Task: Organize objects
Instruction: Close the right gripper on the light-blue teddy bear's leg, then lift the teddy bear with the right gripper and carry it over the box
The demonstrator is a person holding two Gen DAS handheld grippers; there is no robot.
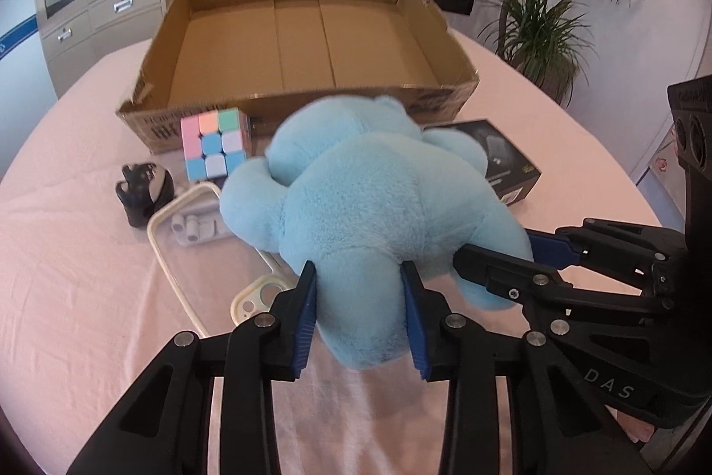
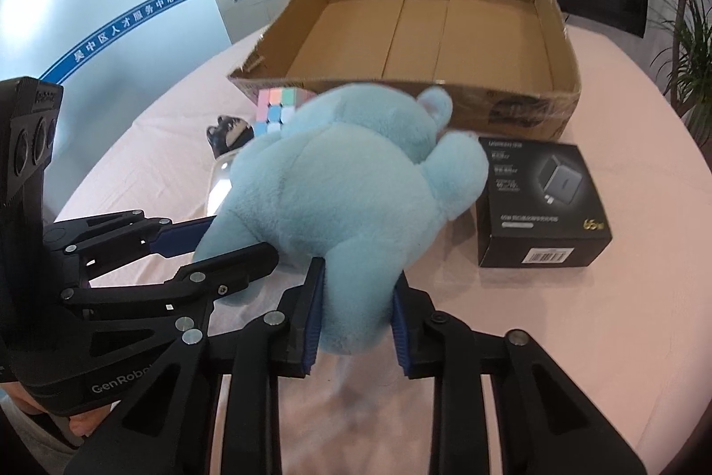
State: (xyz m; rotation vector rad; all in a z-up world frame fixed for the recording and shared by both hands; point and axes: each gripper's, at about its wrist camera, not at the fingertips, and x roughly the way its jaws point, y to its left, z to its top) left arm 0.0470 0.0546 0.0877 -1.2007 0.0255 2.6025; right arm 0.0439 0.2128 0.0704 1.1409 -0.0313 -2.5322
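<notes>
Both tongs pinch the blue plush bear [image 1: 369, 217]: the left tongs [image 1: 359, 319] grip one leg, the right tongs [image 2: 356, 312] the other, with the cardboard box [image 1: 454, 43] just beyond it.

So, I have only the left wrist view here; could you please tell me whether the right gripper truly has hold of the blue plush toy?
Observer: Yes, the right gripper is shut on a limb of the blue plush toy, with both blue pads pressed into the fur.
Operator: Thank you. What is on the near side of the black charger box?
Observer: A white barcode label sits on the side that faces the right gripper.
</notes>
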